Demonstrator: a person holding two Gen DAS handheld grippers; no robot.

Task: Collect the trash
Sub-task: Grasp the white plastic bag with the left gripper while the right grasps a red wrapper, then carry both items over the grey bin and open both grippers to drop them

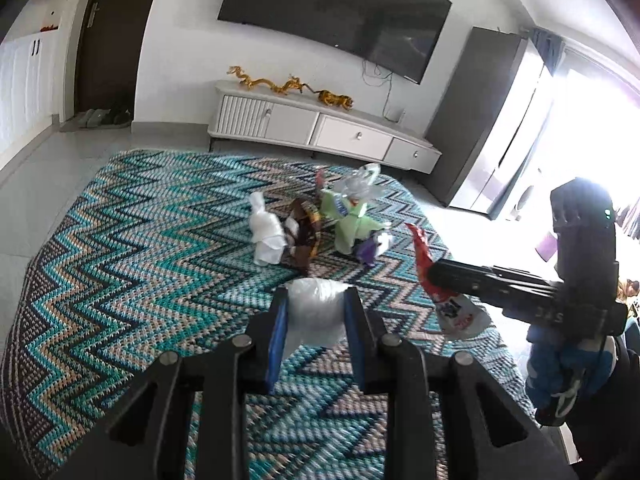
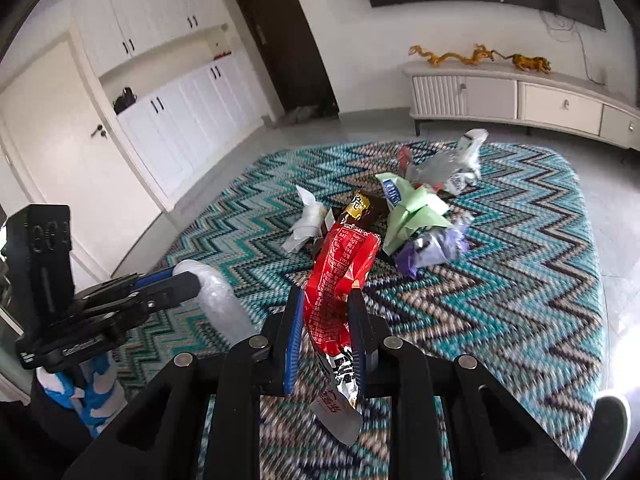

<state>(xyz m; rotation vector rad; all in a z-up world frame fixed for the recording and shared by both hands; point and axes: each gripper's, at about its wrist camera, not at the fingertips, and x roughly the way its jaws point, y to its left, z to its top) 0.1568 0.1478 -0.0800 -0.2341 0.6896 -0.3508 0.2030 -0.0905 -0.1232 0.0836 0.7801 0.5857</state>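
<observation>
My left gripper [image 1: 316, 296] is shut on a crumpled wad of clear white plastic [image 1: 316, 320], held above the zigzag rug [image 1: 140, 240]. In the right wrist view that wad [image 2: 220, 300] hangs from the left gripper [image 2: 192, 280] at the left. My right gripper [image 2: 326, 296] is shut on a long red snack wrapper [image 2: 344, 264], whose silver end dangles below the pads. More trash lies piled mid-rug: a white tissue [image 2: 306, 220], a brown wrapper [image 2: 360, 208], folded green paper [image 2: 412, 212], a purple wrapper [image 2: 432, 248] and clear plastic [image 2: 452, 168].
A white TV cabinet [image 1: 320, 128] with gold figurines stands against the far wall under a dark screen. White cupboards [image 2: 180, 120] and a dark door [image 2: 280, 32] line the left side. A person's shoe [image 2: 608, 412] rests at the rug's right edge.
</observation>
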